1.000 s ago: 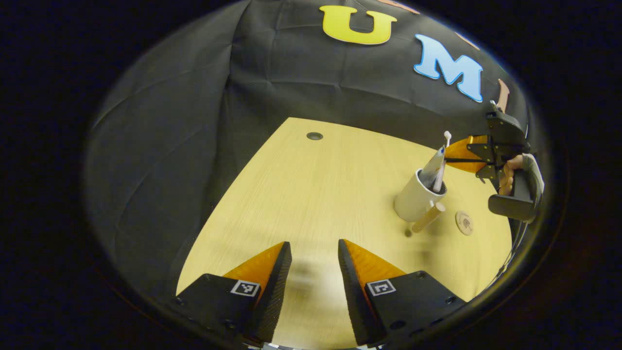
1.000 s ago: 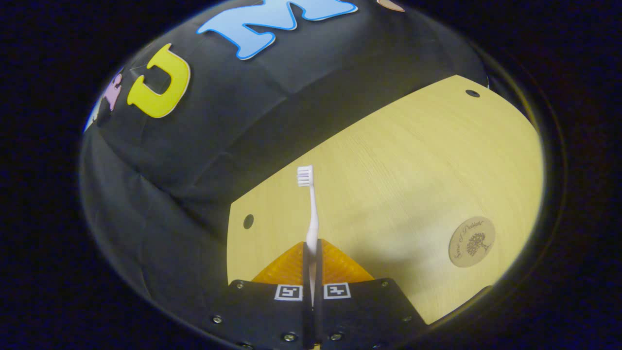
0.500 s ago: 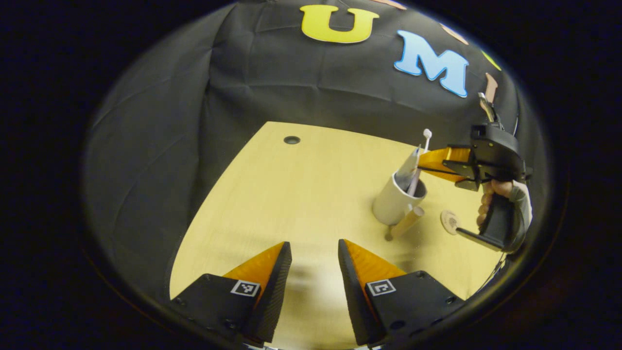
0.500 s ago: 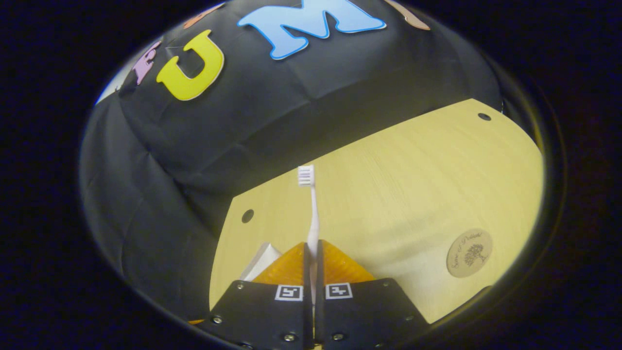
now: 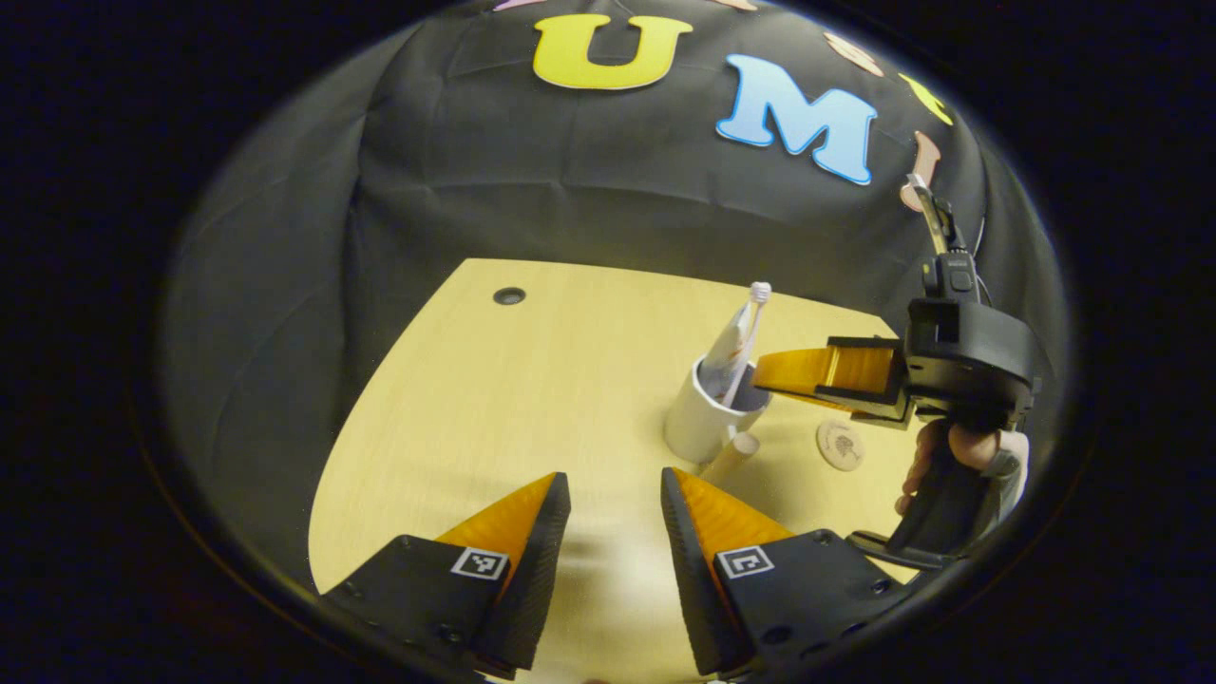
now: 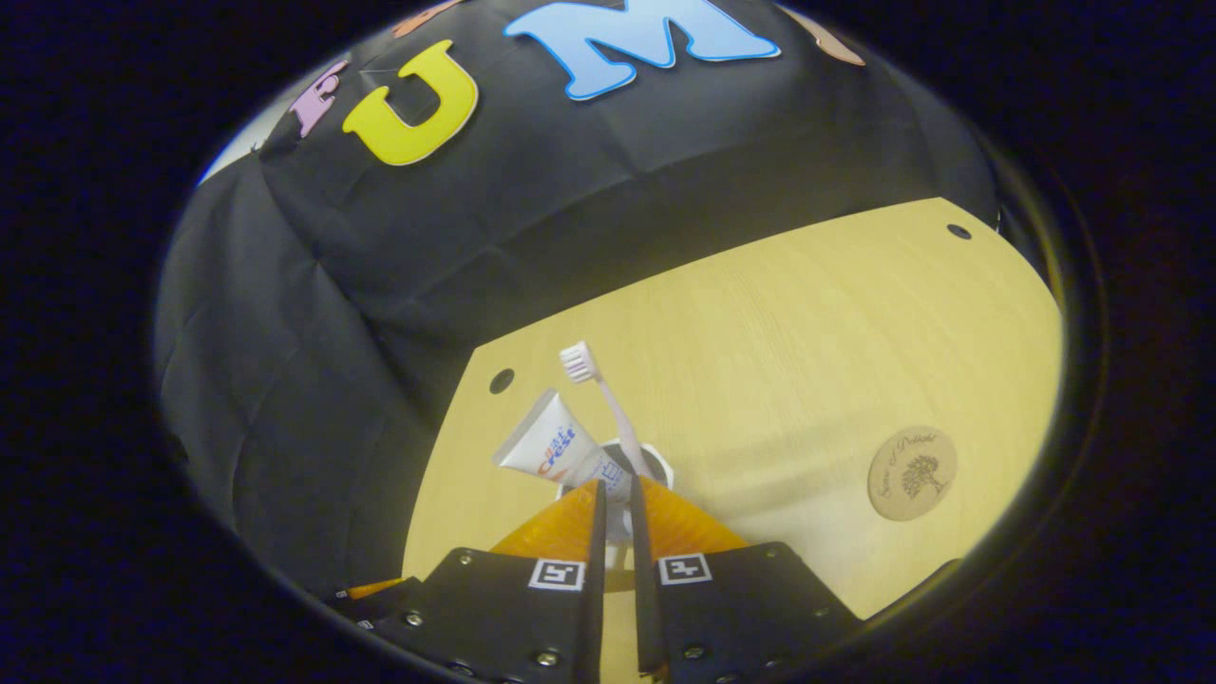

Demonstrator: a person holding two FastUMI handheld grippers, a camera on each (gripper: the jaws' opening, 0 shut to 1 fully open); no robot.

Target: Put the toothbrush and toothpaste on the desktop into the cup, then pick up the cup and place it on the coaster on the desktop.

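The white cup [image 5: 705,423] stands upright on the pale wooden table [image 5: 494,418], out in the open toward the right side in the left gripper view, and it carries both items: the toothpaste [image 6: 554,446] tube leans out over the rim and the toothbrush [image 6: 598,389] rises beside it, bristles up. The right gripper [image 6: 615,518] hangs right above the cup's mouth, its jaws parted by only a narrow slit with nothing pinched between them; the toothbrush handle runs down into the cup just ahead of the tips. From the left gripper view, that same tool reaches in from the right edge, a hand [image 5: 955,456] wrapped around its grip. The left gripper [image 5: 616,518] hovers over the near edge of the table, well apart from the cup, jaws spread wide and empty. The round coaster [image 6: 913,473] lies flat near the right edge of the table, bare, a short way from the cup. A pale cylindrical handle [image 5: 730,456] sticks out from the cup's side.
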